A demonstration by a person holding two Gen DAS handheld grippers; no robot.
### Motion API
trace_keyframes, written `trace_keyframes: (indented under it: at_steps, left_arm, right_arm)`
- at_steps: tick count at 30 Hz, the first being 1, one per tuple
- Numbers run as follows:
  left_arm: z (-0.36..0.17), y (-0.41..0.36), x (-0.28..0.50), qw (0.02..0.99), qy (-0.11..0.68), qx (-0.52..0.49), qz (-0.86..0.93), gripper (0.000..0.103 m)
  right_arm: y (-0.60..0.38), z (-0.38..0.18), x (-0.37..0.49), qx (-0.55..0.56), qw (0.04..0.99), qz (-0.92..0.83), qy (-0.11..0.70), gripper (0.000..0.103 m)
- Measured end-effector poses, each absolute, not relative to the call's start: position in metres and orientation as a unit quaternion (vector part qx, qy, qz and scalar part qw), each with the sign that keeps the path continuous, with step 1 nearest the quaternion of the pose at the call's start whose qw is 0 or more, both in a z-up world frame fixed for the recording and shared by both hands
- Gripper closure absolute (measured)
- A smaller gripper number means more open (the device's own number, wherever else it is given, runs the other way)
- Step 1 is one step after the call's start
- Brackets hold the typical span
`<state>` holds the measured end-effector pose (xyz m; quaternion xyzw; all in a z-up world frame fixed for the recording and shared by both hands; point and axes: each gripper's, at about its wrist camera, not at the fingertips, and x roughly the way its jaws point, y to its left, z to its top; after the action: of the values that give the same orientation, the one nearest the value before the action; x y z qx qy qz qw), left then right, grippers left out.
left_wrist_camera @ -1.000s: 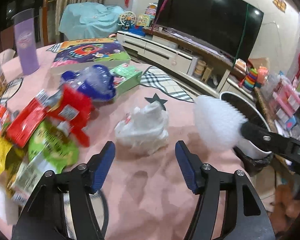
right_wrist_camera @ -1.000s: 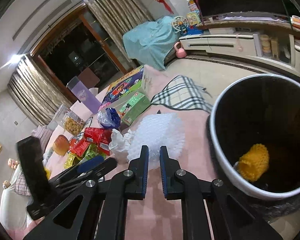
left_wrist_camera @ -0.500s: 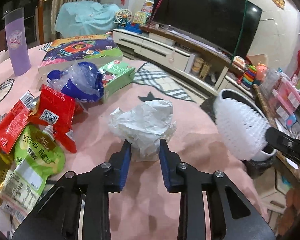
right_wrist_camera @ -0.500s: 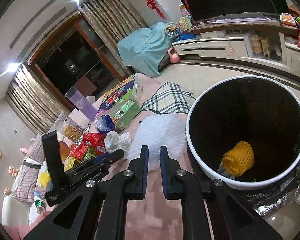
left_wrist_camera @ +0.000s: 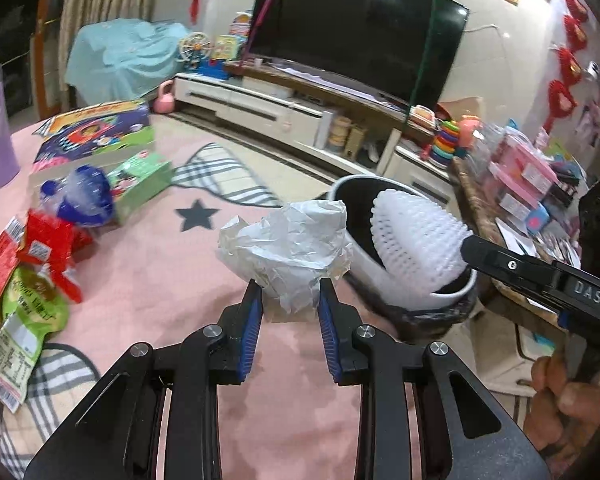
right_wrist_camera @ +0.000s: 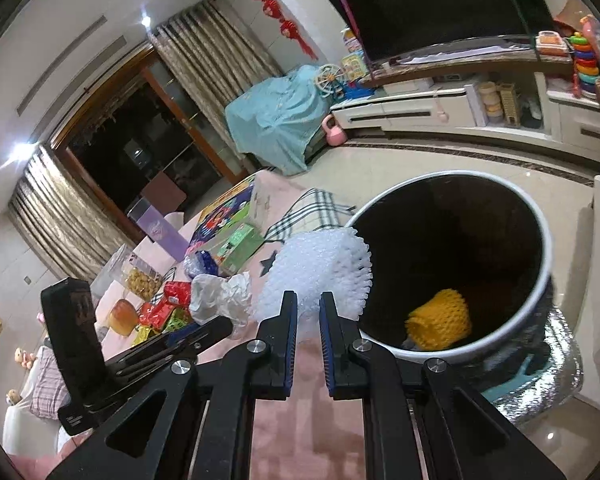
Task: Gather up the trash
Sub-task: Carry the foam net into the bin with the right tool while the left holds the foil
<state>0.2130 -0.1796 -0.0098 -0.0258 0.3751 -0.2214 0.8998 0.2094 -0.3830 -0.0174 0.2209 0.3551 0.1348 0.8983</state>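
Left claw (left_wrist_camera: 289,294) clamping the crumpled white wrapper (left_wrist_camera: 287,246), holding it above the pink surface (left_wrist_camera: 139,264) near its right edge. Right claw (right_wrist_camera: 308,312) pinching the white foam net (right_wrist_camera: 316,276), hanging it at the rim of the white trash bin (right_wrist_camera: 538,280) just beyond that edge. Yellow foam net (right_wrist_camera: 440,322) lying inside the bin. Snack packets (left_wrist_camera: 23,276) lying scattered far left.

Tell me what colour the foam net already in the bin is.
Yellow foam net, lying inside the bin; the right wrist view shows it best.
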Motion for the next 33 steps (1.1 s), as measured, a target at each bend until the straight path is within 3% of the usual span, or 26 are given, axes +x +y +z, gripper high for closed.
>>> trace_keyframes:
  at_steps: [33]
  left_arm:
    - [0.002,-0.284,0.228,0.884,0.378,0.034,-0.272,0.077]
  right_arm:
    - [-0.455,-0.028,0.213,0.230,0.904,0.063,0.355,0.092]
